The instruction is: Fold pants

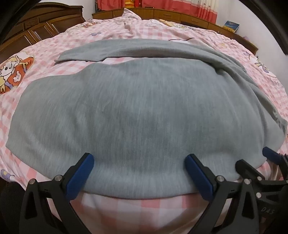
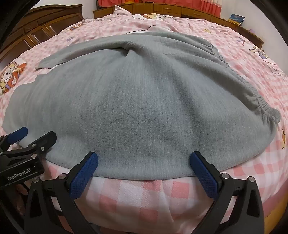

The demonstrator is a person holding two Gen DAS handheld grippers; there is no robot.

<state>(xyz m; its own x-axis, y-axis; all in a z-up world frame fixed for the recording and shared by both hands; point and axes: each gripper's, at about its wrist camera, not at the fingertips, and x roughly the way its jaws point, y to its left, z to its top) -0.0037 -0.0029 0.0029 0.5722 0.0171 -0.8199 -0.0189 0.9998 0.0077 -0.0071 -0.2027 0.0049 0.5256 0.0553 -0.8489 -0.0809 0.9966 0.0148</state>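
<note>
Grey sweatpants (image 1: 136, 111) lie spread flat on the pink checked bedspread (image 1: 144, 207). One leg runs away to the far left (image 1: 86, 52). The elastic waistband (image 2: 259, 100) bunches at the right. My left gripper (image 1: 139, 158) is open, its blue pads resting on the near edge of the pants, nothing pinched. My right gripper (image 2: 144, 156) is open too, its pads straddling the same near edge further right. Each gripper shows in the other's view: the right gripper (image 1: 255, 158) at the right margin, the left gripper (image 2: 36, 134) at the left margin.
The pink checked bedspread (image 2: 136, 194) with cartoon prints covers the whole bed. A dark wooden headboard (image 1: 36, 30) stands at the far left, a low wooden cabinet (image 1: 162, 14) and red curtains at the back. A blue book (image 2: 236, 18) leans at the back right.
</note>
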